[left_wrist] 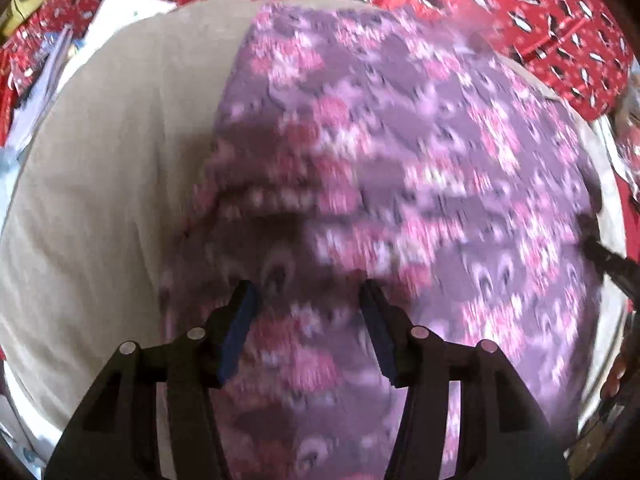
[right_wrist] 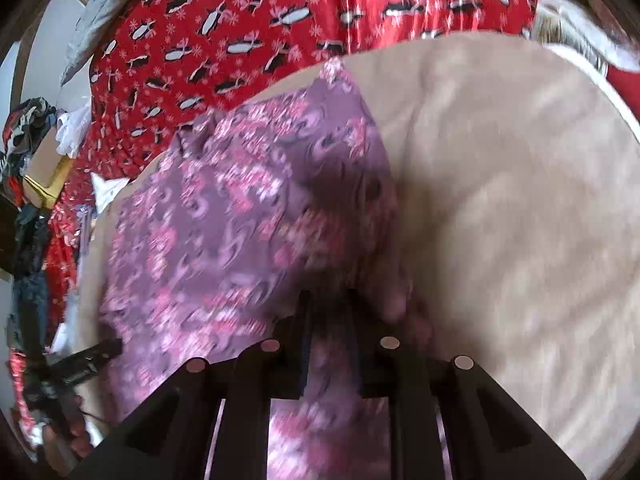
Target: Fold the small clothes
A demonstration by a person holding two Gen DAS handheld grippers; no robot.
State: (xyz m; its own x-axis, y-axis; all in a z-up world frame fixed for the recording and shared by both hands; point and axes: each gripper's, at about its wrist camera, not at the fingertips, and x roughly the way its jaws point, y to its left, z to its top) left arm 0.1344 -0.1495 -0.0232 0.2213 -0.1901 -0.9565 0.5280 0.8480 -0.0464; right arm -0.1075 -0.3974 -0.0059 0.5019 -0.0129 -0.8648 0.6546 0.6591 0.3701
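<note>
**At the beige pad: both grippers over the purple garment**

Nearest the left wrist camera, the left gripper (left_wrist: 306,286) points steeply down at the purple floral garment (left_wrist: 400,152). Its jaws stand well apart, blue pads (left_wrist: 240,328) facing each other, and cloth shows in the gap and beneath it. No pad presses on the fabric; the gripper is released.

Nearest the right wrist camera, the right gripper (right_wrist: 328,300) also points down at the purple floral garment (right_wrist: 224,216), at the garment's right edge. Its jaws are narrowly parted, with a strip of the patterned cloth visible between the fingers. Motion blur hides the pad faces, so whether they pinch the cloth cannot be told.

Beyond the fingers, the garment lies spread on a round beige pad (left_wrist: 100,184), a fold line running across it in the left view. In the right view the garment covers the left part of the beige pad (right_wrist: 520,200), and the right part is bare. The left gripper (right_wrist: 92,354) appears there as a dark tip at the garment's lower left edge; the right gripper (left_wrist: 604,258) appears likewise at the right border of the left view.

Farthest away, a red patterned cloth (right_wrist: 248,36) lies behind the pad. A heap of mixed clothes (right_wrist: 28,140) sits at the far left.
</note>
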